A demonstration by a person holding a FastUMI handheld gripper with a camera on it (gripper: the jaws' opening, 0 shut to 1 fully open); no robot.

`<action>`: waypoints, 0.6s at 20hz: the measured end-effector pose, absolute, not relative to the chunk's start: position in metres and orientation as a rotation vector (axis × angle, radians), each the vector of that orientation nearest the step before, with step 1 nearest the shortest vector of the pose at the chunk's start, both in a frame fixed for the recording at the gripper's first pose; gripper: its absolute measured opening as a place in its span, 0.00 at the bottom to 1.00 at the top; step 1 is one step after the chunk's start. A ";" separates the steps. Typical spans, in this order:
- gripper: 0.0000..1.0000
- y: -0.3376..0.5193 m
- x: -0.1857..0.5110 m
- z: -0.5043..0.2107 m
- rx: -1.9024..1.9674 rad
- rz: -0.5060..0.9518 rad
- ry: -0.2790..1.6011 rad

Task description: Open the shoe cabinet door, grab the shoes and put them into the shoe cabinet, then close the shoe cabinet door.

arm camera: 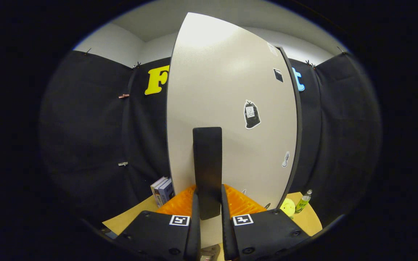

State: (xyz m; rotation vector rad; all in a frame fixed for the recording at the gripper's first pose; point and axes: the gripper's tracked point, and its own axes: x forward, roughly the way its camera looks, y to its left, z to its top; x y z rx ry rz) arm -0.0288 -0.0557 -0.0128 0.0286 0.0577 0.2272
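Black cloth hangs all around the booth, and a wooden surface (pixel 129 217) carries the things in front of it. Nearest to the camera, the gripper (pixel 208 210) has its two fingers drawn narrow, one on each side of a dark upright handle (pixel 207 163) that is fixed on the shoe cabinet door (pixel 227 108). The fingers seem to press on the lower part of the handle, so I judge that the gripper is holding it. Behind the fingers, low on both sides of the handle, something orange with ribs (pixel 240 203) lies on the surface; I cannot tell what it is. The pale door stands just behind the handle, and its dark edge (pixel 296 119) shows on the right side. From this angle I cannot tell whether the door is fully closed or a little open, and the inside of the cabinet is hidden, so I cannot say what is in it. I see no shoes, so it is unclear whether this grasp belongs to the opening or to the closing of the door. Further away, some books (pixel 162 190) stand left of the door, and a yellow ball (pixel 288 207) and a small green bottle (pixel 303 202) rest to its right.
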 end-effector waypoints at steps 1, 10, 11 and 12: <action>0.28 -0.064 -0.035 -0.013 0.033 0.235 0.062; 0.27 -0.144 -0.076 -0.012 0.045 0.216 0.076; 0.27 -0.152 -0.078 -0.014 0.043 0.204 0.081; 0.27 -0.160 -0.082 -0.015 0.045 0.194 0.086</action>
